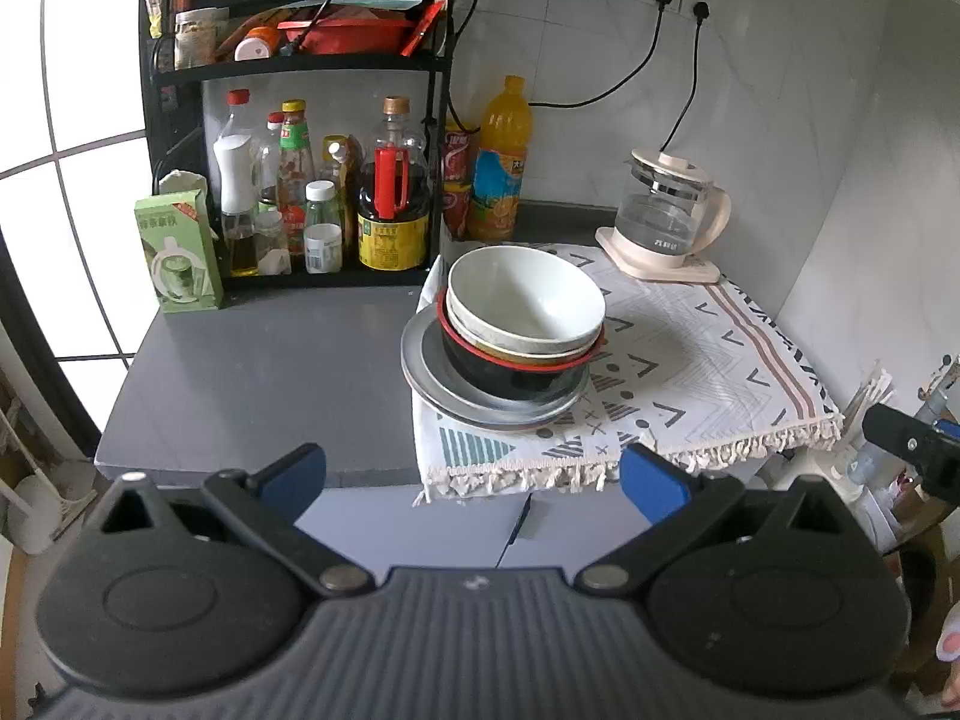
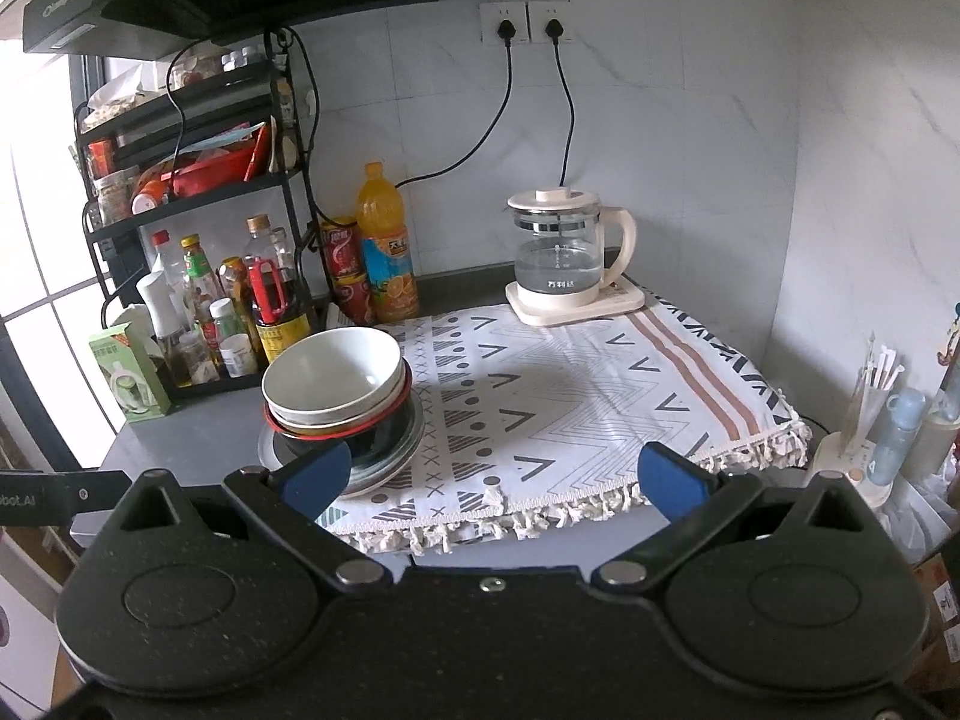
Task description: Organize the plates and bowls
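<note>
Left gripper (image 1: 471, 480) and right gripper (image 2: 492, 480), both spread wide and empty, short of the counter edge.

Beyond them, a grey counter (image 1: 258, 372) under a white tiled wall carries a patterned cloth (image 2: 570, 396); stacked bowls (image 1: 525, 318) sit on a plate (image 1: 420, 366) at the cloth's left edge, kettle (image 2: 561, 252) behind.

Stack of bowls (image 1: 525, 324) sat nested on plates (image 1: 432, 384) at the cloth's (image 1: 690, 372) left edge, on the counter (image 1: 258, 384). Kettle (image 1: 669, 213) stood at the cloth's back right corner. Bottle rack (image 1: 300, 180) stood at the counter's back left, a carton (image 1: 180, 249) left of it, juice bottle (image 1: 501, 162) just right.
</note>
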Motion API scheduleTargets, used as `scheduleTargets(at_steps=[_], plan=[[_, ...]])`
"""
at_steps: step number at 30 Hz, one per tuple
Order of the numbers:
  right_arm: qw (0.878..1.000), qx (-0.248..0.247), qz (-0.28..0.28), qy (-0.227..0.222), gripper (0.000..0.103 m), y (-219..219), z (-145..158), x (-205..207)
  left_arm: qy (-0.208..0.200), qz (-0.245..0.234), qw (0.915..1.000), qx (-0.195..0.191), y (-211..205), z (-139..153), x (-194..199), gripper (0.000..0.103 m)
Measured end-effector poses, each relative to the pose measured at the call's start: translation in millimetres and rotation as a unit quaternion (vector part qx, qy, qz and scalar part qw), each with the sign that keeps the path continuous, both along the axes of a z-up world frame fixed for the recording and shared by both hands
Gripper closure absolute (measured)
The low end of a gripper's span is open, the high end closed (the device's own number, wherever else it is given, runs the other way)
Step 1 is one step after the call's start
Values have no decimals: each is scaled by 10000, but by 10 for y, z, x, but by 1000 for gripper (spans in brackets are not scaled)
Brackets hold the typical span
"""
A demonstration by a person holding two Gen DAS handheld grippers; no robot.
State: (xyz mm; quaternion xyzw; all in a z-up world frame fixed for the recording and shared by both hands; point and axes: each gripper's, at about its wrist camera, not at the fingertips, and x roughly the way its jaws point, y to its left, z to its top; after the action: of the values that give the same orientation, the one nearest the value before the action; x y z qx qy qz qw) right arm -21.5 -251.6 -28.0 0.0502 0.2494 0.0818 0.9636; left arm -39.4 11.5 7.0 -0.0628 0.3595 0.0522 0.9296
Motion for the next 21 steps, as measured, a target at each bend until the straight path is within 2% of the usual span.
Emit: scheduleTargets(at_steps=[3, 21], plan=[[10000, -27, -30, -38, 0, -13, -15, 17, -12, -32, 9999, 118, -23, 6, 31, 0], [10000, -24, 23, 46, 0, -70, -72, 22, 43, -106, 9999, 85, -96, -37, 40, 0]])
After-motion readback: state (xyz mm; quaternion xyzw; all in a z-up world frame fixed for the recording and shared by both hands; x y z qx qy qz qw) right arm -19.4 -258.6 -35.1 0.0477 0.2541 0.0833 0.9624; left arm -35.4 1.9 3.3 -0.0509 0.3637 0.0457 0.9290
